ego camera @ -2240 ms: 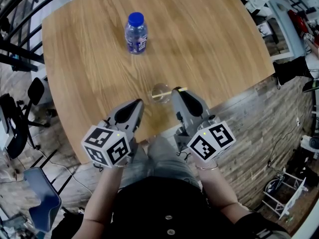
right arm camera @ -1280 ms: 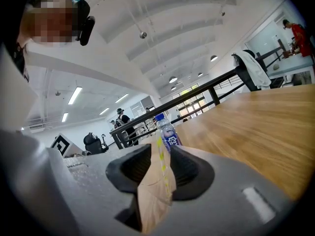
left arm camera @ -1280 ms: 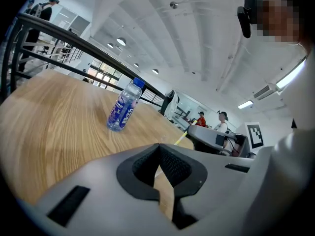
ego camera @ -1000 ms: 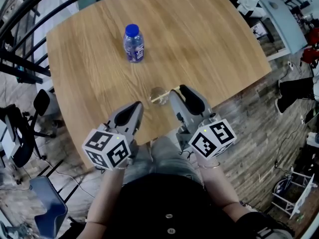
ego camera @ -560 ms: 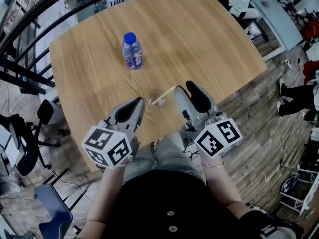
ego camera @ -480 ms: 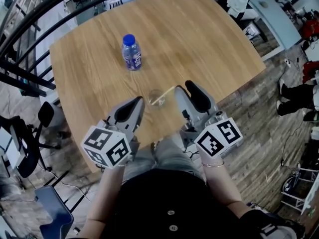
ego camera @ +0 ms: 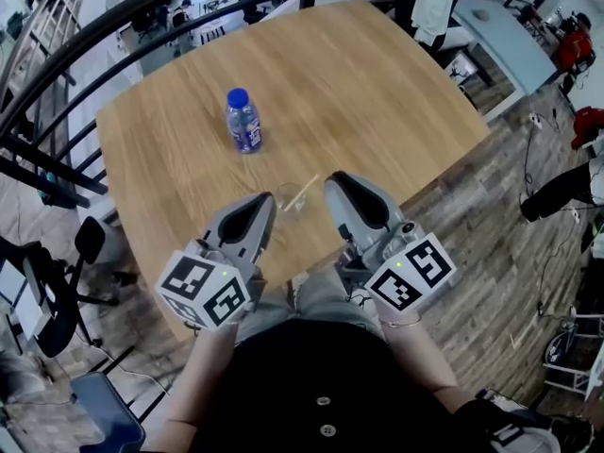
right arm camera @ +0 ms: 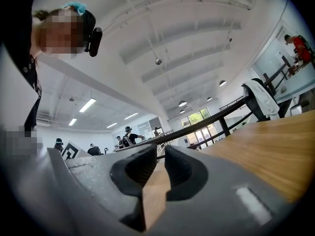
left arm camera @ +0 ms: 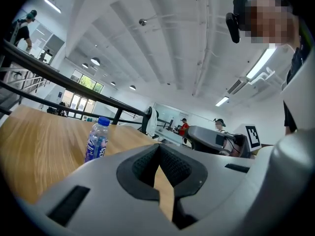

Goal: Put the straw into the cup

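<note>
A clear cup (ego camera: 286,198) stands on the wooden table (ego camera: 377,83) near its front edge. The pale straw (ego camera: 305,190) is in the cup and leans up to the right. My left gripper (ego camera: 260,202) hovers just left of the cup, its jaws closed tip to tip with nothing in them. My right gripper (ego camera: 337,181) hangs just right of the cup, clear of the straw. Its jaws have just been closing to a narrow gap and hold nothing. The left gripper (left arm camera: 158,148) and right gripper (right arm camera: 161,149) views look level across the table and show neither cup nor straw.
A small water bottle with a blue cap (ego camera: 243,121) (left arm camera: 97,138) stands upright further back on the table. A black railing (ego camera: 85,45) curves round the table's far left. Black chairs (ego camera: 57,281) stand on the floor at the left.
Both grippers have lifted away from the table beside the cup. The right gripper's jaws, wide apart half a second ago, have narrowed. The straw stays leaning in the cup.
</note>
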